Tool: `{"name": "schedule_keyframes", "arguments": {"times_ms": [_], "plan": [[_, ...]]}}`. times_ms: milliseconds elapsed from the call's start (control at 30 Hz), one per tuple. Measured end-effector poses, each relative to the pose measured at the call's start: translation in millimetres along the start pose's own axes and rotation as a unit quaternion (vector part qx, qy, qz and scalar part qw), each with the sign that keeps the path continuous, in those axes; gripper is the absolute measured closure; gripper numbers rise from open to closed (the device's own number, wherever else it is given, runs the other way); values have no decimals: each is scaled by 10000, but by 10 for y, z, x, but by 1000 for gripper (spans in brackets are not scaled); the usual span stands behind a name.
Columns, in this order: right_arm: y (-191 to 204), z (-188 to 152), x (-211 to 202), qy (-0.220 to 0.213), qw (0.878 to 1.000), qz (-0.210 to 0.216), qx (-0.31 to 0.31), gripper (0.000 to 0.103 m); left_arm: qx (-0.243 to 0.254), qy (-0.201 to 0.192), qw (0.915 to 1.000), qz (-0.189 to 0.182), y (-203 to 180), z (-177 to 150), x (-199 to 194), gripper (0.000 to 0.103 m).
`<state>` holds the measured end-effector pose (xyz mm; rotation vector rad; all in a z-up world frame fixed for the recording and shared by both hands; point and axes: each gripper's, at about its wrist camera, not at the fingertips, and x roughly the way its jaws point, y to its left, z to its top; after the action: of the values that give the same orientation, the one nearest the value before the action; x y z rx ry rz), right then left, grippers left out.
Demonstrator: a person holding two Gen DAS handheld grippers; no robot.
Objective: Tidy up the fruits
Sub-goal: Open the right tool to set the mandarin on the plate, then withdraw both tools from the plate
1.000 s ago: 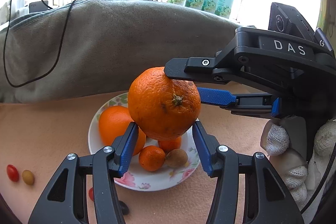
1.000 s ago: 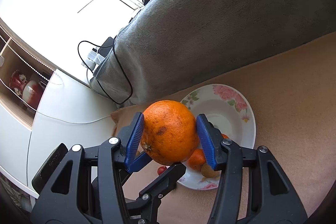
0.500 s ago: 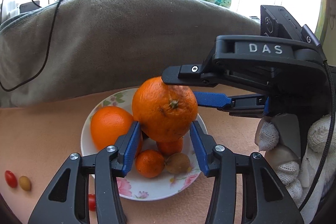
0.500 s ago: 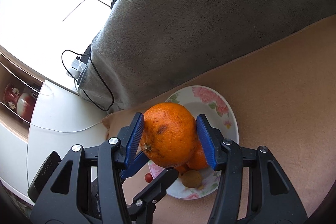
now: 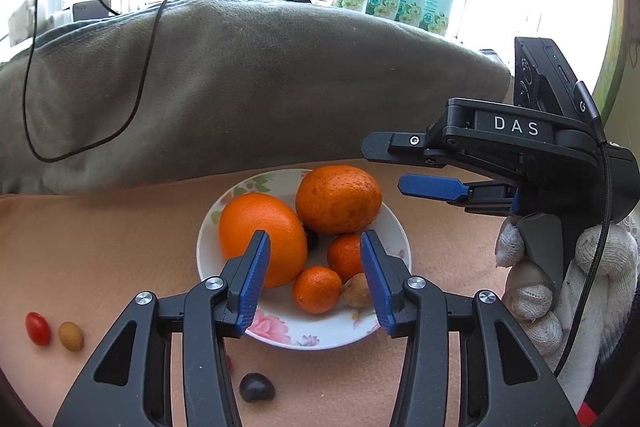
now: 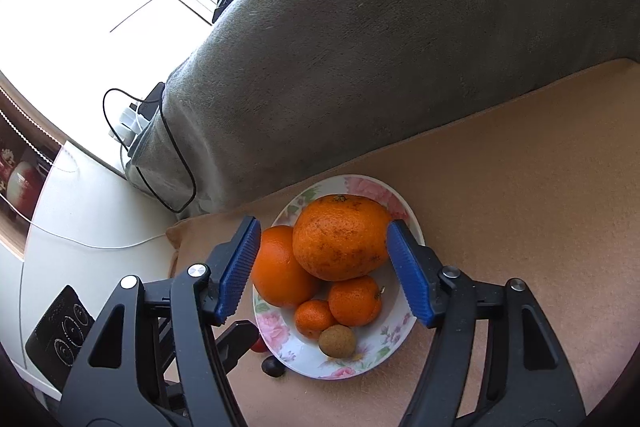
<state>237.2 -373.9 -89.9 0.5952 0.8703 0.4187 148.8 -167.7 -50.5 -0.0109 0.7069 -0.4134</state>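
The big speckled orange lies on the flowered plate, leaning on a smoother orange, with two small tangerines and a brownish fruit nearer the plate's front rim. The right gripper has its jaws opening, pads clear of the big orange between them. The left gripper hangs above the plate, jaws opening, holding nothing. A red cherry tomato and a yellowish one lie on the peach cloth left of the plate.
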Motion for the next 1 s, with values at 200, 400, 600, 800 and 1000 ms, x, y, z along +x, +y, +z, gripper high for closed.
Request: {"name": "schedule_keyframes", "arguments": {"times_ms": [200,400,600,800,1000], "plan": [[113,-136,-86,-20,9996,-144,-243,34,-27,-28,10000,22,42,-74,-136,50],[282,-284,-212,-66,9978,-320,-574,34,-134,-117,9998,18,118,-138,-323,46],[493,-534,-317,-157,9927,-532,-1073,34,-244,-229,9994,20,205,-243,-522,41],[613,-756,-441,-341,9886,-563,-1354,34,-318,-295,9990,55,302,-335,-665,36],[679,-925,-514,-430,9884,-407,-1396,34,-395,-324,9986,97,421,-435,-776,36]]}}
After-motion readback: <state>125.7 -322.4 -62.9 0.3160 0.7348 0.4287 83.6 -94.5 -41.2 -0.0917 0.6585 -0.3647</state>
